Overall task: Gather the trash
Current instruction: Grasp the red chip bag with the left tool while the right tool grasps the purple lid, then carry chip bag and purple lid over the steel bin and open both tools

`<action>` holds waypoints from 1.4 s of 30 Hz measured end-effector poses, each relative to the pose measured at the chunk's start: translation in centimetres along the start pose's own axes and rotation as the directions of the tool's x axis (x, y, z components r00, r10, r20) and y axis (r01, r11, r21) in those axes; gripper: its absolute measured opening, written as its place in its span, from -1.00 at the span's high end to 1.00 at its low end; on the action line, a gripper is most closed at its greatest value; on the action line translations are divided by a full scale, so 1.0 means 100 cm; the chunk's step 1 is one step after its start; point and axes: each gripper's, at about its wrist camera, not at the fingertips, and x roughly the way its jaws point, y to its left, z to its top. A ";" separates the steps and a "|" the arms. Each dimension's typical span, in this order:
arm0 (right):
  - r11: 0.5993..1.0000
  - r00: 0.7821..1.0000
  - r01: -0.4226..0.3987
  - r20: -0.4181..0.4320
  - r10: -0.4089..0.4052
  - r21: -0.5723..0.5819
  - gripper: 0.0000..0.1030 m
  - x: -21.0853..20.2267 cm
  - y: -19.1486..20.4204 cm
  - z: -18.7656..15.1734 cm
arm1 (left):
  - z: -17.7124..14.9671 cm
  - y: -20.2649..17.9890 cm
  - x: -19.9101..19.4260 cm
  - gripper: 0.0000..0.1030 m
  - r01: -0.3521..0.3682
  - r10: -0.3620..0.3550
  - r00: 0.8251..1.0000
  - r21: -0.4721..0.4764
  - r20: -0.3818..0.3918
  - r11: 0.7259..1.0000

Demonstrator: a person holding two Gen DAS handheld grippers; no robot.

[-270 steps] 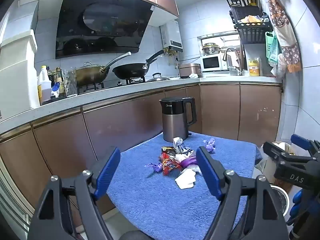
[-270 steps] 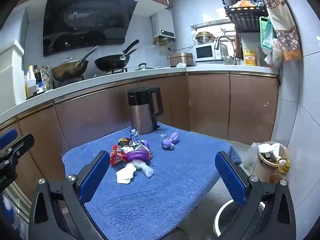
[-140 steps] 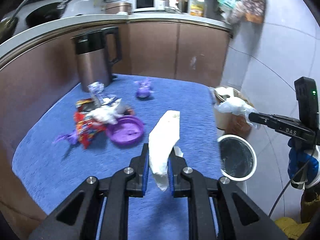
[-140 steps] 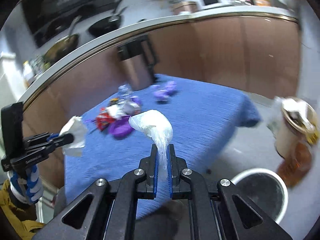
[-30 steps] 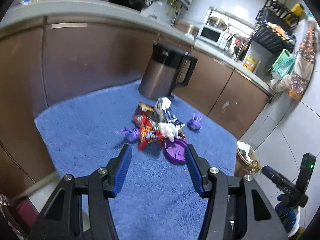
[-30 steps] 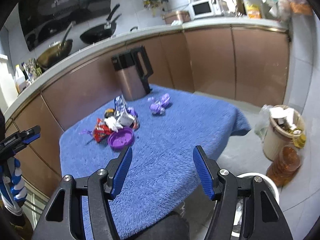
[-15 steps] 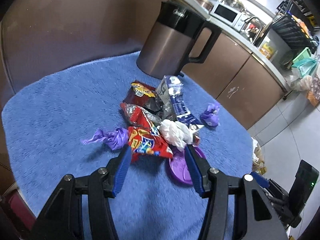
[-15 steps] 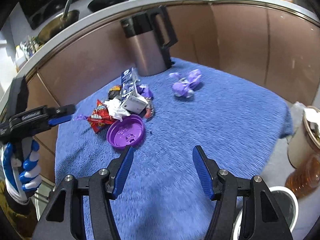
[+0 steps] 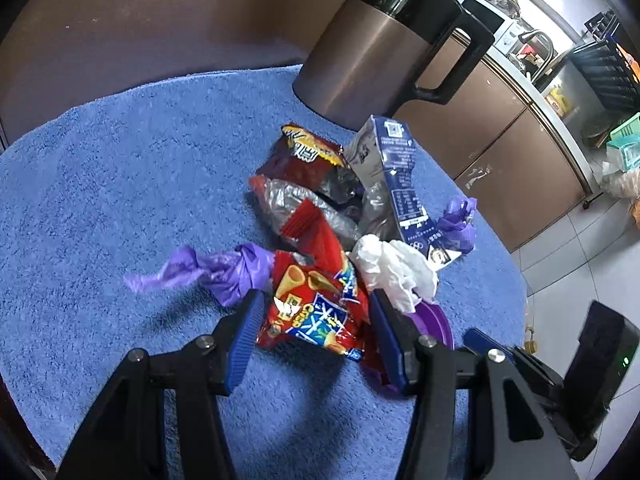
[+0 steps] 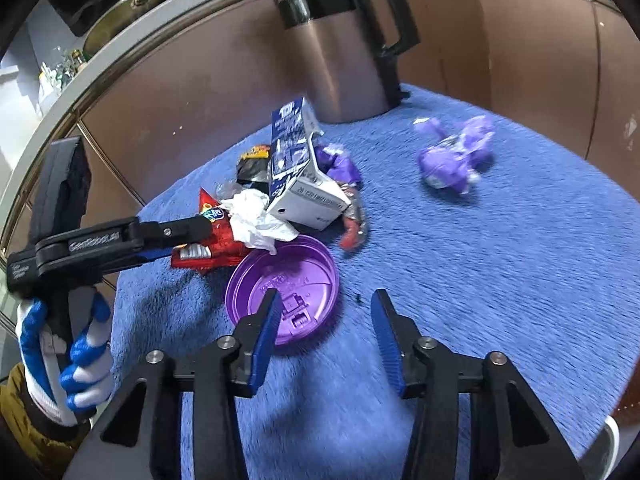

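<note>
"Where is the trash?"

"On the fuzzy blue towel, by the tall brown metal kettle. My left claw is spread around the shiny red snack bag, not squeezing it."

"And your right claw?"

"It has just been closing, but nothing is pinched. Its left finger sits over the round purple plastic lid."

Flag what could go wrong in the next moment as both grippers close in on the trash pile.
The left gripper straddles the red snack bag, with the white tissue and purple wrapper right beside its fingers; closing may drag either along. The right gripper, whose jaws have just been closing, has the flat purple lid only at one fingertip, so it may slide off the rim. Both grippers work close together and could bump.
</note>
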 end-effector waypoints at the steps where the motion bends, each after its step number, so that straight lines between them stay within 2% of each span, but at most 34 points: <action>1: 1.000 1.000 0.002 -0.007 -0.002 0.000 0.19 0.004 0.001 0.001 | -0.002 0.000 0.001 -0.01 0.004 -0.004 1.000 0.000 -0.003 1.000; 6: 1.000 0.999 0.017 -0.045 -0.017 0.016 0.35 0.025 0.002 0.003 | -0.011 0.002 0.007 0.12 0.011 -0.011 1.000 -0.002 -0.020 1.000; 7: 1.000 0.999 0.019 -0.047 -0.018 0.018 0.40 0.027 0.003 0.002 | -0.012 0.002 0.007 0.20 0.011 -0.011 1.000 0.000 -0.020 1.000; 10: 1.000 0.999 0.024 -0.045 -0.023 0.017 0.77 0.028 0.005 0.001 | -0.017 0.005 0.006 0.34 0.017 -0.017 1.000 -0.006 -0.019 1.000; 14: 1.000 0.999 0.027 -0.042 -0.027 0.009 0.90 0.026 0.010 -0.004 | -0.022 0.010 -0.005 0.46 0.035 -0.035 0.999 -0.025 -0.006 0.999; 24: 0.999 0.999 0.036 0.029 -0.036 -0.015 0.91 -0.022 0.037 -0.020 | -0.044 0.019 -0.070 0.48 0.042 -0.040 0.995 -0.024 0.089 0.999; 32: 0.999 0.993 0.035 0.112 -0.031 -0.040 0.91 -0.072 0.062 -0.031 | -0.066 0.018 -0.130 0.48 0.048 -0.046 0.984 -0.010 0.174 0.999; 38: 0.998 0.978 0.040 0.206 -0.029 -0.050 0.91 -0.121 0.076 -0.040 | -0.078 0.008 -0.179 0.48 0.048 -0.052 0.966 0.024 0.254 0.999; 42: 0.996 0.959 0.058 0.280 -0.038 -0.062 0.91 -0.161 0.084 -0.048 | -0.087 0.000 -0.212 0.48 0.044 -0.059 0.947 0.054 0.315 0.998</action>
